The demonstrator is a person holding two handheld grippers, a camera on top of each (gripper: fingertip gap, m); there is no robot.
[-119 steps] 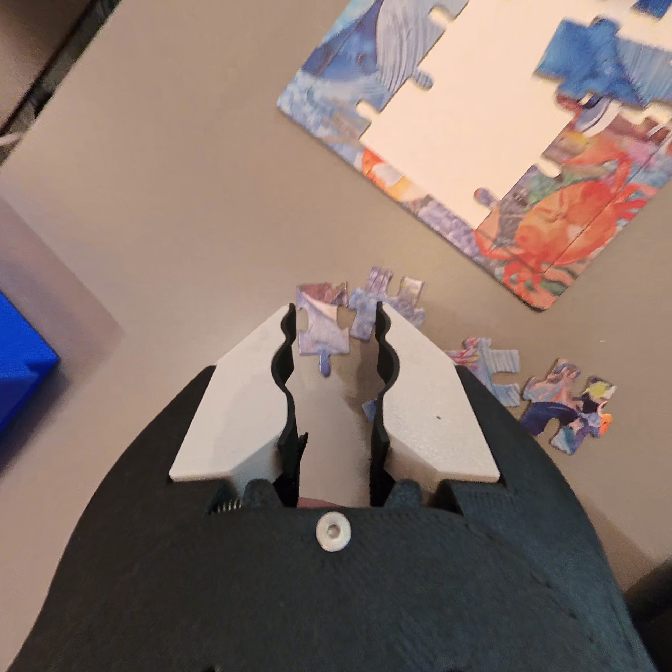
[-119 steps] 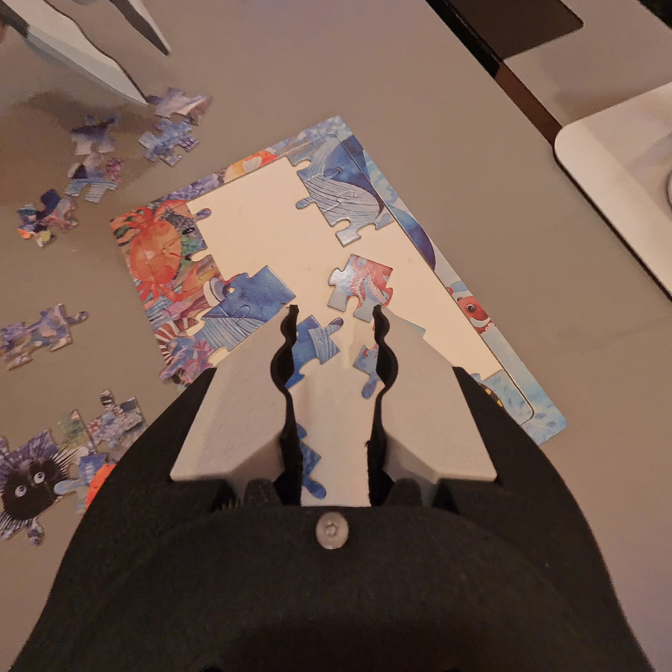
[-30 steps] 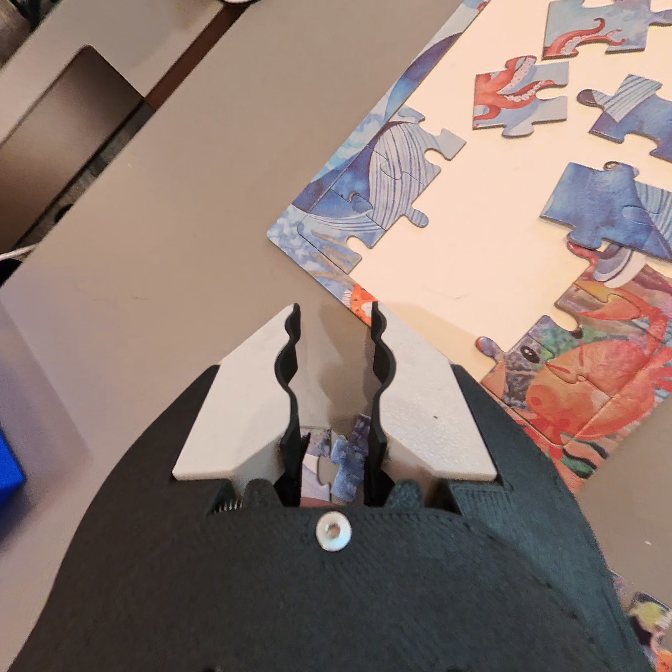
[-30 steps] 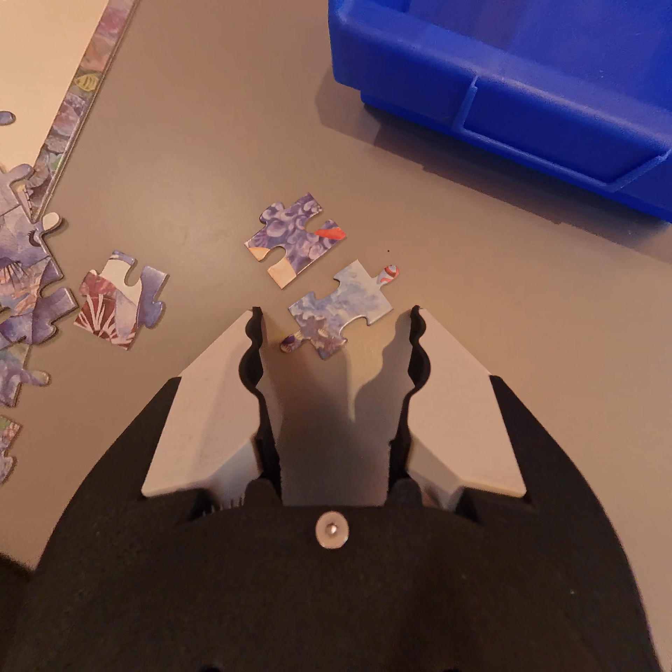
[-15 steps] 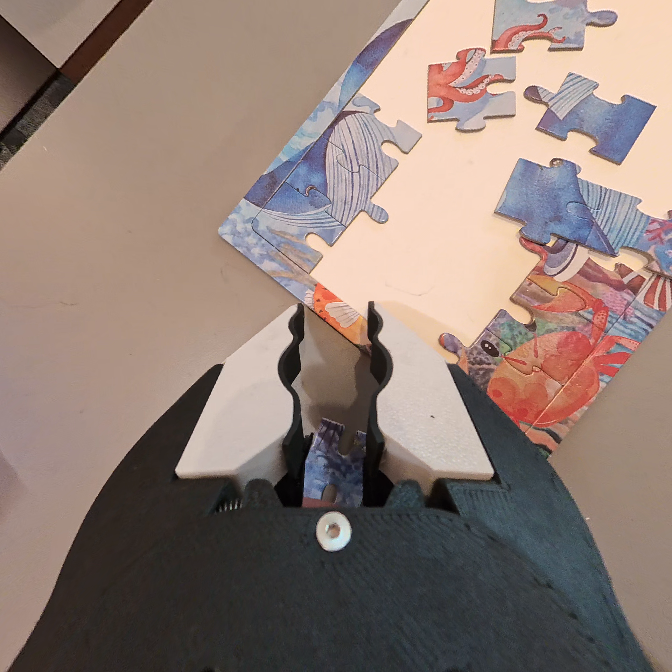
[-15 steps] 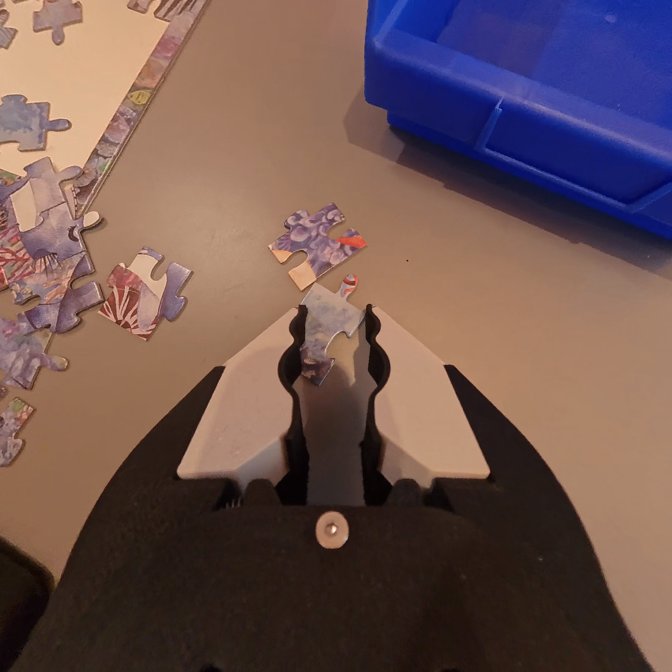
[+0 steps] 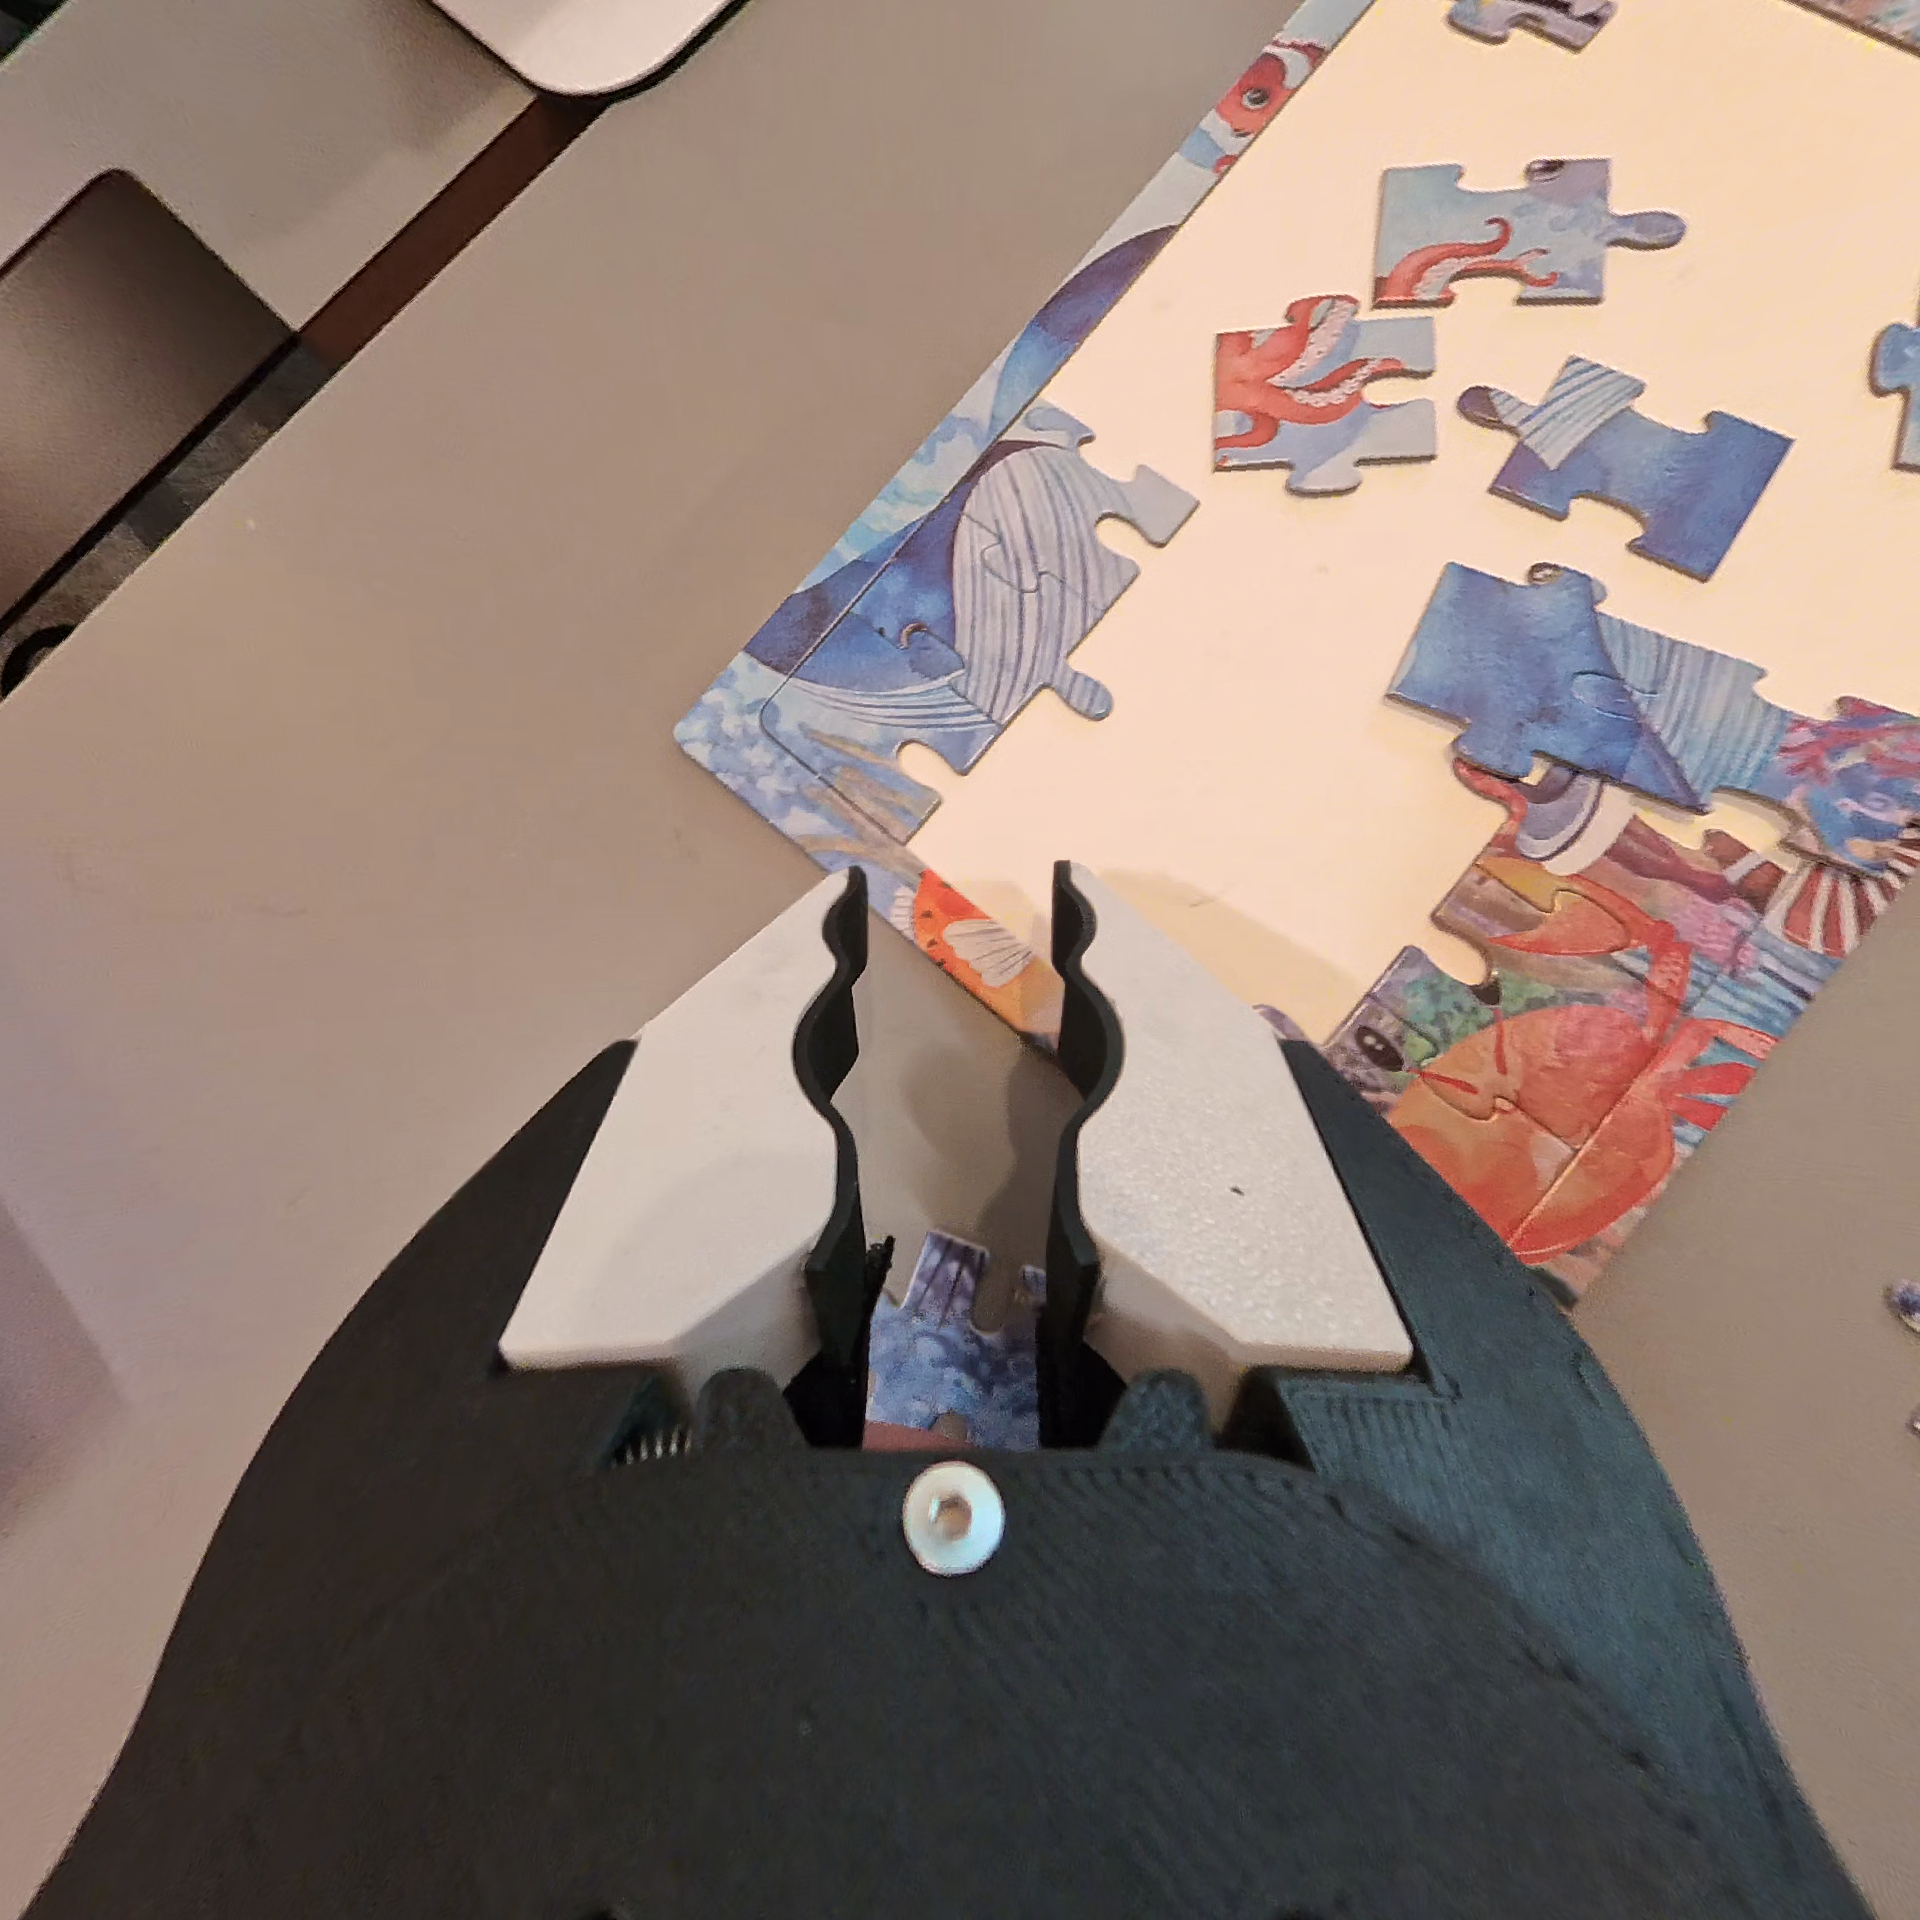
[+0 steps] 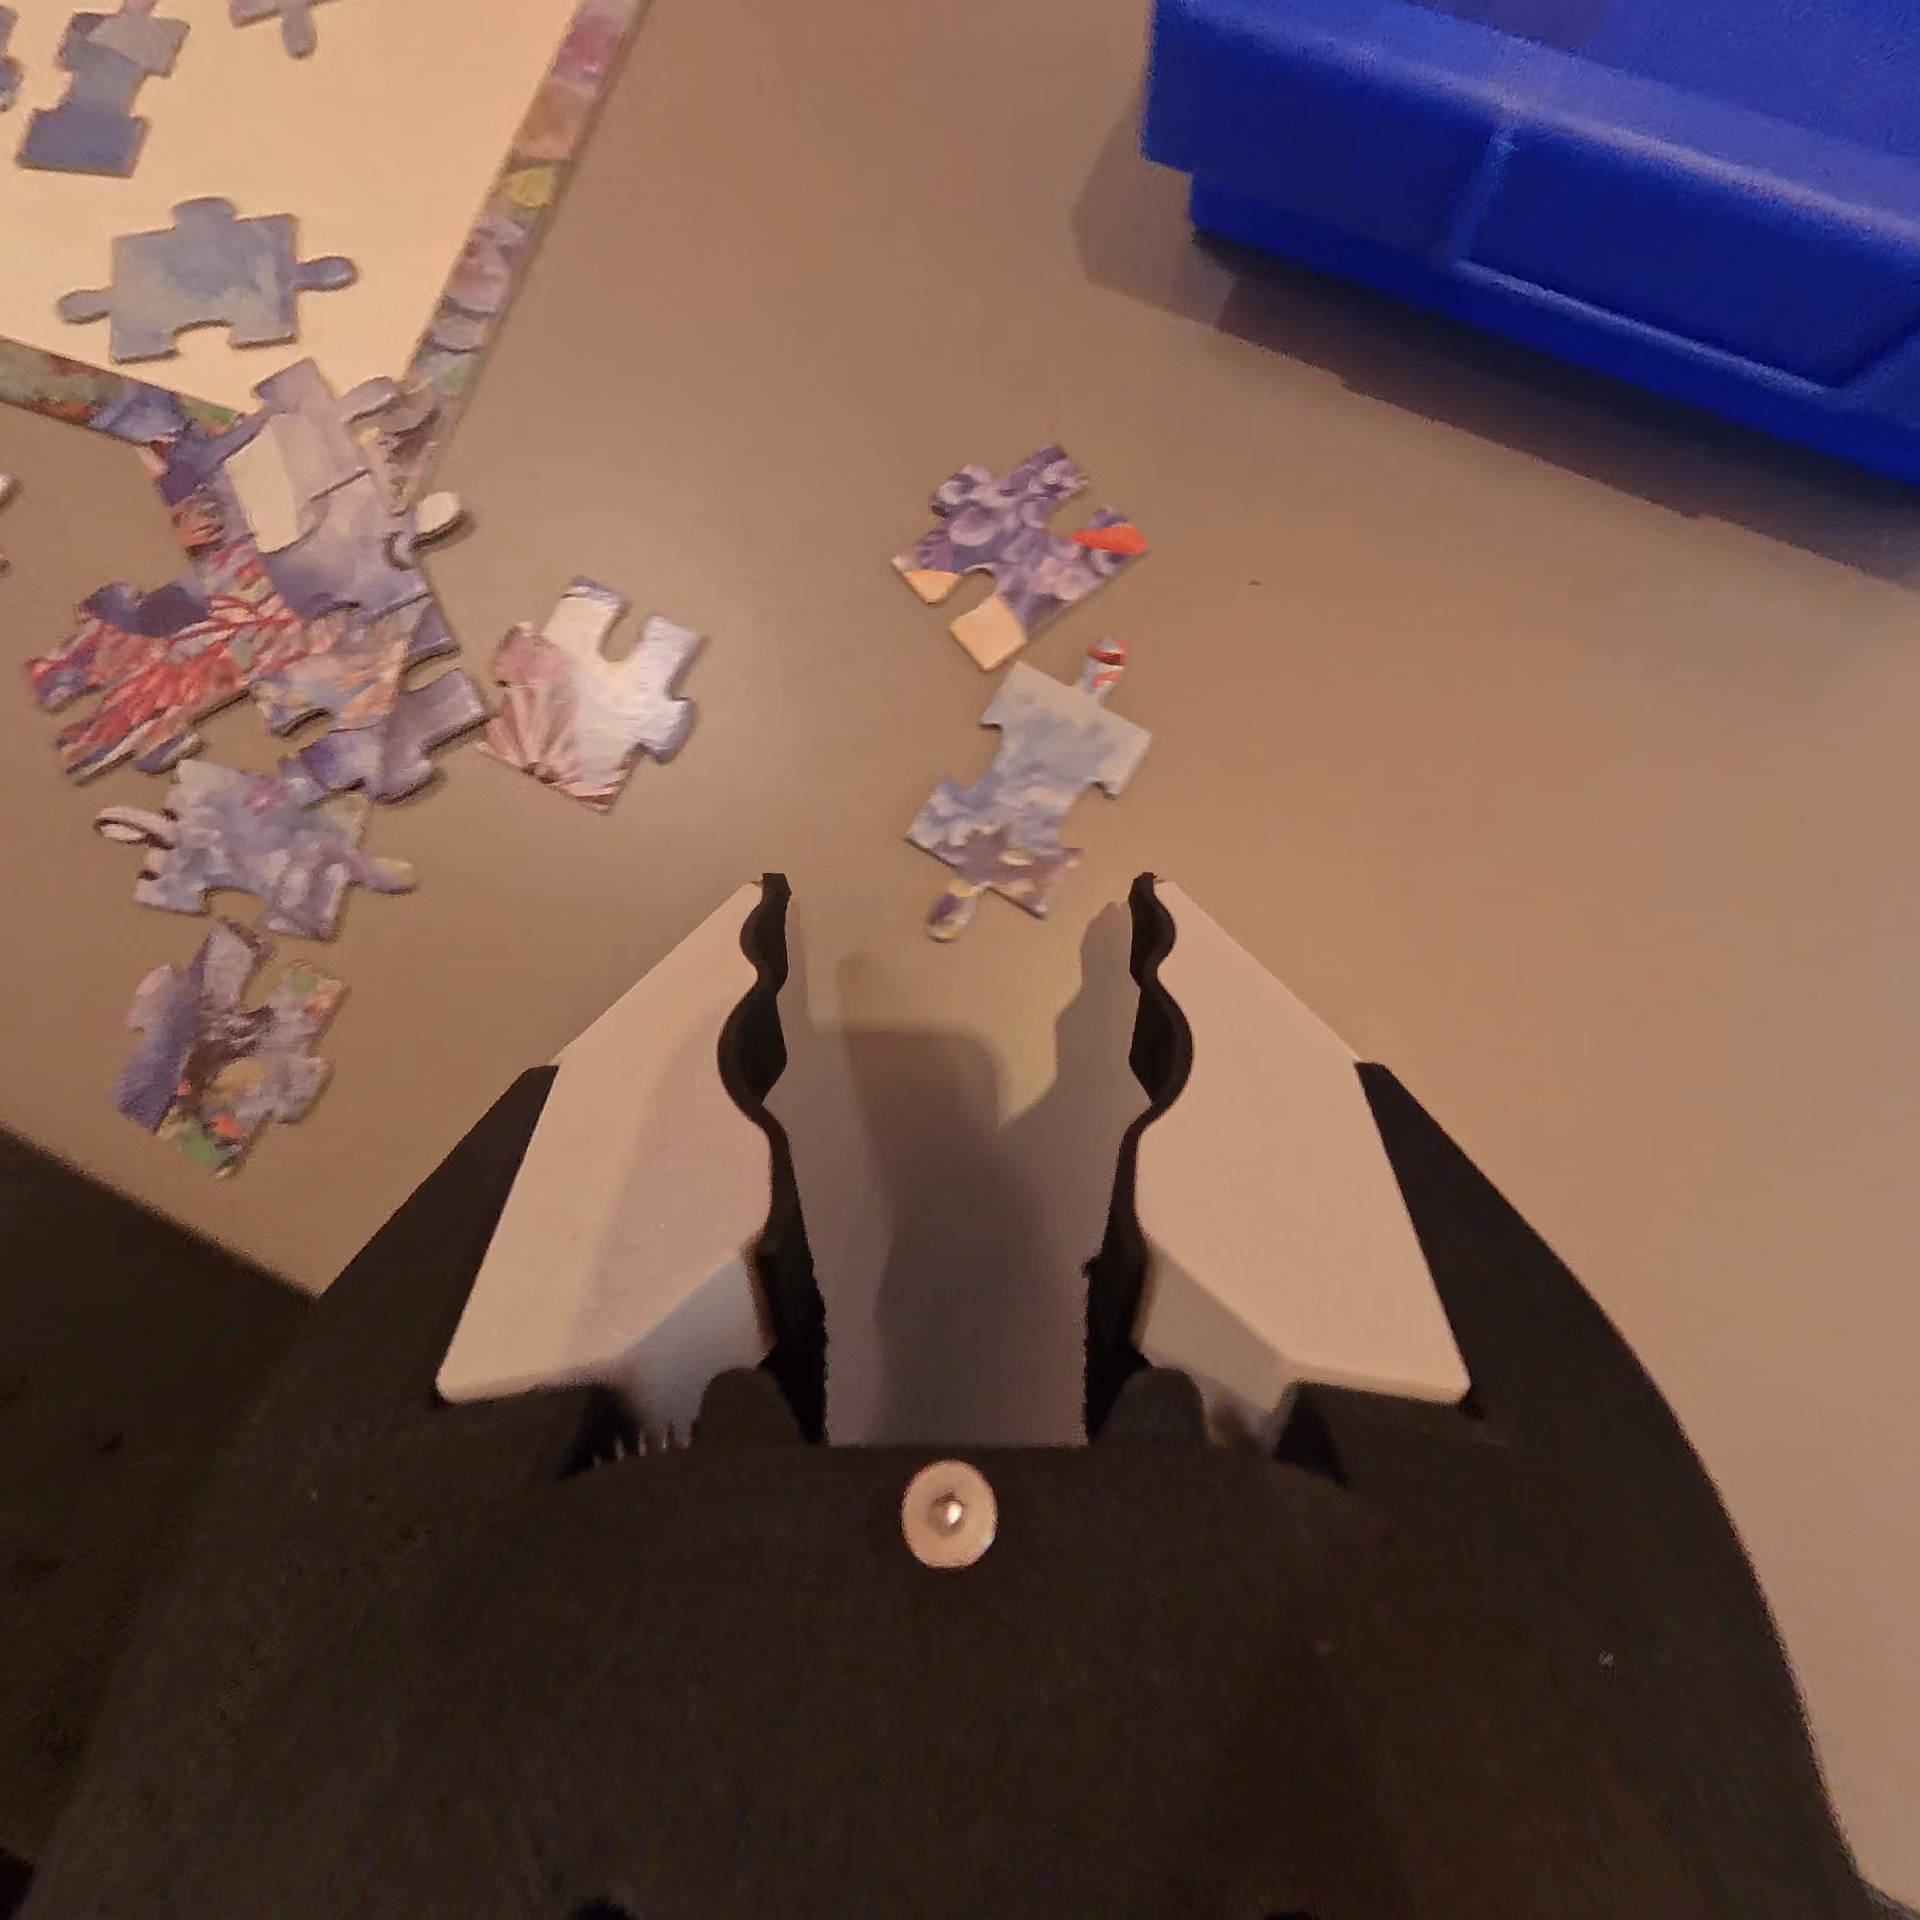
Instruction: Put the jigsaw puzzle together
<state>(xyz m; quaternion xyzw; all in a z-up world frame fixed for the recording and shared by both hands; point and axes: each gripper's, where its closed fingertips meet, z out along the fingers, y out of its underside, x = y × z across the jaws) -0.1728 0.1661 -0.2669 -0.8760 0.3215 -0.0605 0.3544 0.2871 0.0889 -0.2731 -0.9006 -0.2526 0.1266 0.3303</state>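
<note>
Purple-blue cardboard jigsaw piece point(image 7: 956, 1351) sits pinched deep between the fingers of the left tool point(image 7: 954, 883), above the near edge of the cream puzzle tray point(image 7: 1299, 644). Right tool point(image 8: 956, 883) is spread and empty over the grey surface point(image 8: 1455, 831), a pale blue loose piece point(image 8: 1029, 800) lying just beyond its tips near a blue plastic bin point(image 8: 1558, 187).

A purple piece point(image 7: 951, 1351) deep between the left gripper's point(image 7: 954, 904) fingers is mostly hidden; the blue bin point(image 8: 1579, 177) is cut off at far right.

Black printed body, white fingers point(image 7: 707, 1132), silver screw point(image 7: 953, 1518)
</note>
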